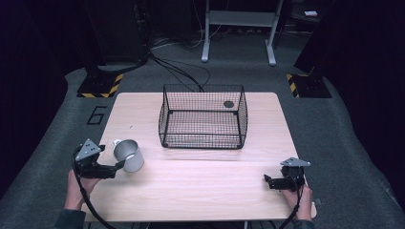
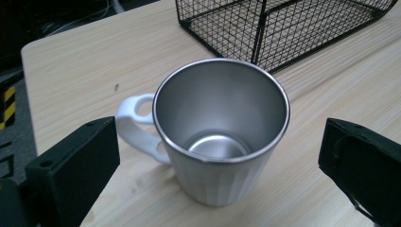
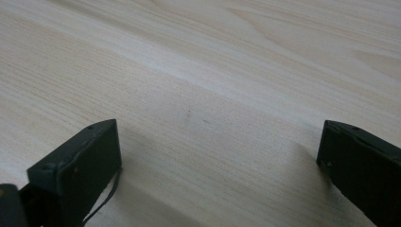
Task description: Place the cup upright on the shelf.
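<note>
1. Your left gripper (image 2: pixel 220 156) has its jaws wide apart around the steel mug (image 2: pixel 221 130), not touching it.
2. The mug stands near the wire basket (image 1: pixel 203 117).
3. Your right gripper (image 3: pixel 220 165) is wide apart, holding nothing.

My mug, standing upright on the table's left side

I see a white mug (image 2: pixel 222 142) with a steel-lined inside, empty, mouth up, on the light wooden table (image 1: pixel 200 186). Its white looped handle (image 2: pixel 137 125) points left in my left gripper view. It stands between my spread left jaws, untouched.
</note>
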The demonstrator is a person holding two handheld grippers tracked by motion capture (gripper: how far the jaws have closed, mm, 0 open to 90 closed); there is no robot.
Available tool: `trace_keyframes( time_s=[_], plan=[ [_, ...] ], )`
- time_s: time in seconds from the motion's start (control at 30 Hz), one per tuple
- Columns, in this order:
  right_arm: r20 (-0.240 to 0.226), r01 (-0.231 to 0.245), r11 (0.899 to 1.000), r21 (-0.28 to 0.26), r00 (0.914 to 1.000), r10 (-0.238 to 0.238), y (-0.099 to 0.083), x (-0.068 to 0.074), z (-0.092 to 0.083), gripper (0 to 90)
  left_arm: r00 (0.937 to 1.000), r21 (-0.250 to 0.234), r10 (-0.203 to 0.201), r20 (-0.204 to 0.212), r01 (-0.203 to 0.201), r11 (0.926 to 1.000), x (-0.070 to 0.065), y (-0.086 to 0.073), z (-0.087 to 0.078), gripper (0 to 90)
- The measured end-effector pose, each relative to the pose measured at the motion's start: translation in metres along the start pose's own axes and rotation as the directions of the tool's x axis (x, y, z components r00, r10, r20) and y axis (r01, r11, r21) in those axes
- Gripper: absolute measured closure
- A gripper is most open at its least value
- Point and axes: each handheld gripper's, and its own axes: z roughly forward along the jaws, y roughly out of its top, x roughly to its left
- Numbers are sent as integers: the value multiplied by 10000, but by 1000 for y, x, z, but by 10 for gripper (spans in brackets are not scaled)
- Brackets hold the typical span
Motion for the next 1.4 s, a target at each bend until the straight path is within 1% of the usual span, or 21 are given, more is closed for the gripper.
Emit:
trace_keyframes(
  time_s=[0.03,0.07,0.1,0.13,0.17,0.2,0.23,0.27,0.33,0.37,0.5,0.53,0.8,0.83,0.9,1.03,1.07,1.23,1.33,1.4],
  plan=[
    [2,-1,10000,-1,10000,1,0,0,0,1,10000,-32,-6,47,6,10000,1,3,5,0],
    [2,-1,10000,-1,10000,1,0,0,0,1,10000,-32,-6,47,6,10000,1,3,5,0],
    [-1,-2,10000,-3,10000,2,0,0,0,1,9998,-53,-9,186,10,10000,2,5,8,0],
    [-1,-2,10000,-3,10000,2,0,0,0,1,9997,-49,-13,232,14,10000,2,6,9,0],
    [-2,1,10000,-3,10000,-1,0,0,0,1,9997,-67,66,245,-65,10000,3,9,13,0],
    [-3,6,10000,-3,10000,-6,0,0,0,1,9998,-134,37,192,-34,9999,3,9,16,0],
    [-4,4,10000,0,10000,-4,0,0,0,1,9994,-48,-31,333,32,10000,4,11,18,0],
    [-1,3,10000,-4,10000,-3,0,0,0,2,9990,-37,-14,440,16,10000,5,11,20,0],
    [-2,-5,10000,2,10000,5,0,0,0,1,9993,4,45,373,-45,10000,4,12,24,0],
    [0,-1,10000,1,10000,1,0,0,0,1,9989,28,45,464,-47,10000,4,13,26,0],
    [0,1,10000,-1,10000,-1,0,0,0,1,9988,124,73,486,-79,9999,4,15,33,0],
    [-1,1,10000,-3,10000,-1,0,0,0,2,9988,210,114,486,-125,9997,4,15,34,0],
    [-2,1,10000,-4,10000,-1,0,0,0,2,9988,306,34,489,-49,9995,7,13,44,0],
    [0,-3,10000,-1,10000,3,0,0,0,1,9985,285,-16,539,0,9996,7,12,45,0],
    [0,-1,10000,-1,10000,1,0,0,0,2,9980,389,7,624,-32,9992,7,11,48,0],
    [1,1,10000,-1,10000,-1,0,0,0,2,9981,409,-10,612,-15,9992,7,10,51,1],
    [1,-1,10000,1,10000,1,0,0,0,2,9980,382,38,628,-62,9992,7,10,51,4],
    [5,-3,10000,1,10000,3,0,0,0,2,9987,464,144,498,-167,9988,6,9,52,17],
    [7,0,10000,-2,10000,0,0,0,0,2,9991,342,127,412,-141,9993,5,7,53,17],
    [10,9,10000,2,10000,-9,0,0,0,2,9992,383,193,357,-207,9991,4,7,53,18]
  ],
)
